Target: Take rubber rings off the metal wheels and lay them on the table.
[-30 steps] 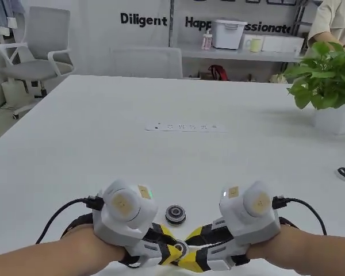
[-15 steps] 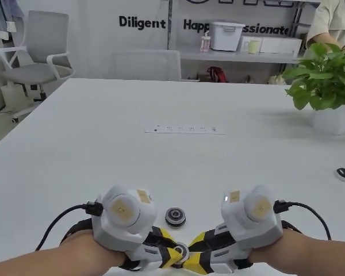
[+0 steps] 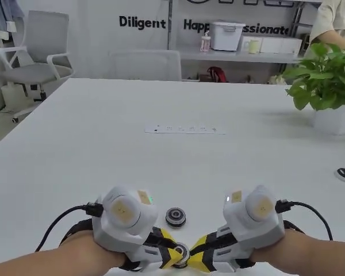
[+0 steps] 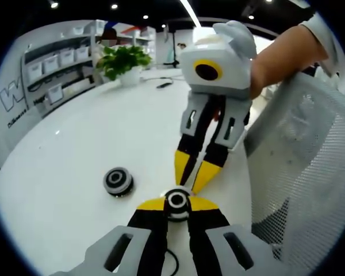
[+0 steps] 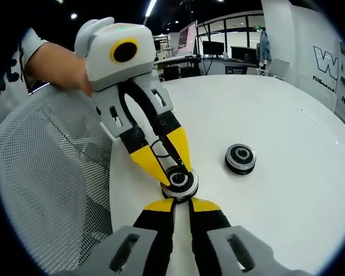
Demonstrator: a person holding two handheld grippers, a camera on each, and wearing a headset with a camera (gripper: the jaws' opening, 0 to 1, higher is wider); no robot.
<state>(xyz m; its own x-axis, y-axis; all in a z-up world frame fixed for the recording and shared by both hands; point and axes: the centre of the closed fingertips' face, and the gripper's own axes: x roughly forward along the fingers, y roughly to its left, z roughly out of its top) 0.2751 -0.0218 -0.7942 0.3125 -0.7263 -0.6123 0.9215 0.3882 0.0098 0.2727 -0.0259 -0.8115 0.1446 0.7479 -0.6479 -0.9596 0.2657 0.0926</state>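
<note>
on the bench (image 3: 103, 144), at six o'clock, the left gripper (image 3: 171, 256) from nine o'clock and the right gripper (image 3: 194, 256) from three o'clock meet, jaws closed on the wheel (image 3: 180, 251) between them. a second wheel (image 3: 175, 217) lies just beyond at twelve o'clock, a power strip (image 3: 185, 129) farther back, and a potted plant (image 3: 325, 75) at two o'clock.

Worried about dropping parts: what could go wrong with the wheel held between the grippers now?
The small metal wheel with a black rubber ring is held at the edge of the white table, beside a grey mesh chair; if the left gripper slips, it may fall. The freed ring could snap away.
</note>
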